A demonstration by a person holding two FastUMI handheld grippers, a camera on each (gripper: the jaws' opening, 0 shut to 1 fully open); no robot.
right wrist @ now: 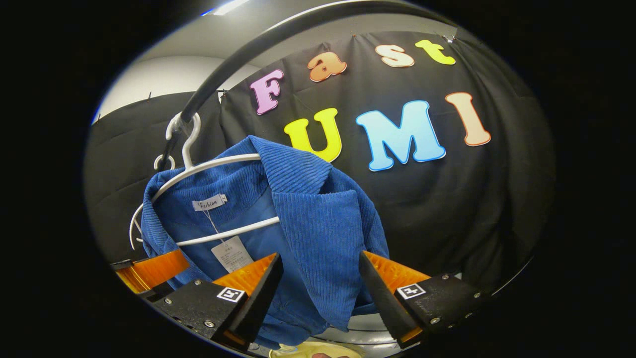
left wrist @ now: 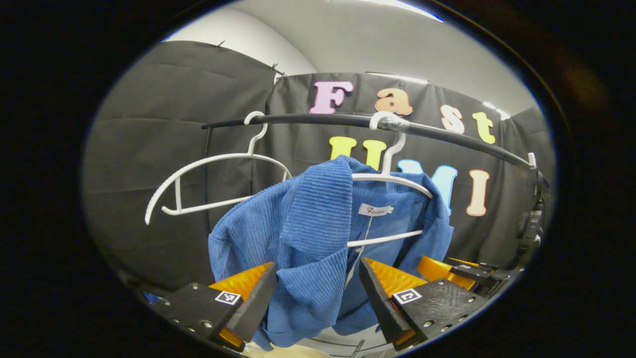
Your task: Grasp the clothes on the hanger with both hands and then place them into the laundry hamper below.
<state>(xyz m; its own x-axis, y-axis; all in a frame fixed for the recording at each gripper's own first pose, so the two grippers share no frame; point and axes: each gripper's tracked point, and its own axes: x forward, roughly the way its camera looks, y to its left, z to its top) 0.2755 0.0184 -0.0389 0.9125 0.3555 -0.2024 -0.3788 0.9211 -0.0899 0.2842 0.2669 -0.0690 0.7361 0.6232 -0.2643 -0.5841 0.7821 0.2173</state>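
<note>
One black rail (left wrist: 447, 134), one blue jacket (left wrist: 308, 233) hanging from it on a white hanger (left wrist: 392, 176), a second, bare hanger (left wrist: 198, 174) alongside, two grippers, left (left wrist: 318, 298) and right (right wrist: 318, 298), each spread open around a jacket front, one paper tag (right wrist: 231, 253)

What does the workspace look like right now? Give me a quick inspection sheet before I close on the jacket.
Surface: nothing seen; the work is at a black rail.
Job's things: blue corduroy jacket hangs on a white hanger, front open, tags showing. A pale rim shows below; hamper cannot be confirmed.
Clutter: an empty white hanger on the same rail.
Grippers: left gripper open, fingers either side of one front panel; right gripper open, fingers either side of the other panel.
Cables: nothing seen.
Surroundings: black cloth wall, pale ceiling with lights.
</note>
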